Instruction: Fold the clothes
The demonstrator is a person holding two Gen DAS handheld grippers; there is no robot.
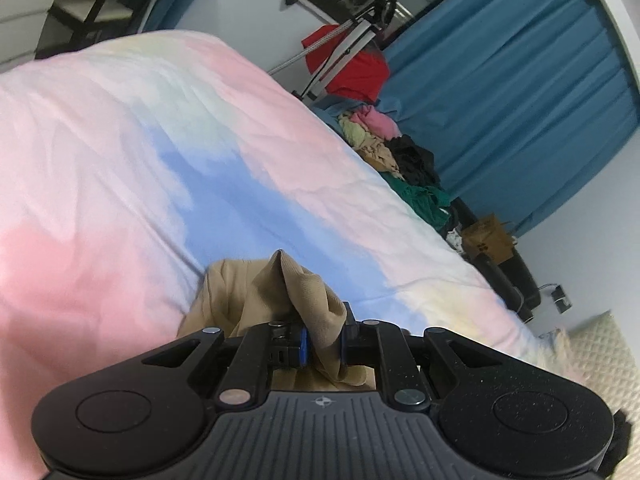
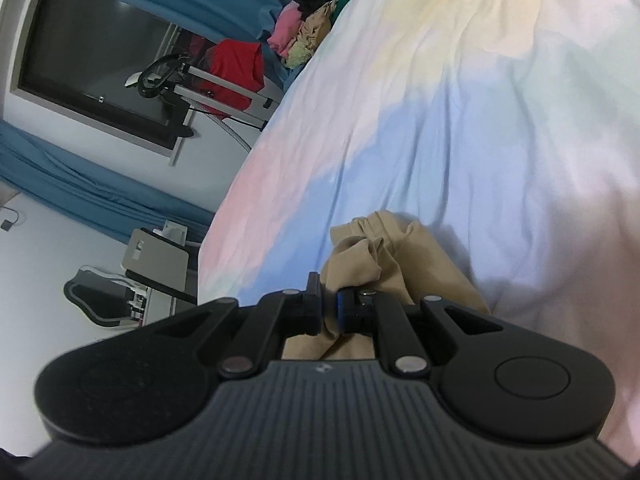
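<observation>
A big bed fills most of both views; its cover is soft and wrinkled, with patches of pink, blue, pale yellow and white. Behind the bed hangs a blue curtain; in the right wrist view it hangs on both sides of a dark window. Near the window a red cloth hangs over a metal stand. At the far edge of the bed sits a pile of clothes; pink, yellow, tan, black and green ones lie all mixed up together. On the floor past the bed stands a brown paper bag.

A tan cloth is the thing to fold; it lies on the blue patch of the bed, close to both cameras, and part of it is bunched up and lifted off the cover. The left gripper pinches one fold of the tan cloth; its two fingers are closed almost all the way, with only the cloth between the blue pads. The right gripper pinches another bunch of the same cloth; its fingers are squeezed close together too, and the cloth puffs up just past the tips; the rest hangs down beside the gripper onto the bed.
</observation>
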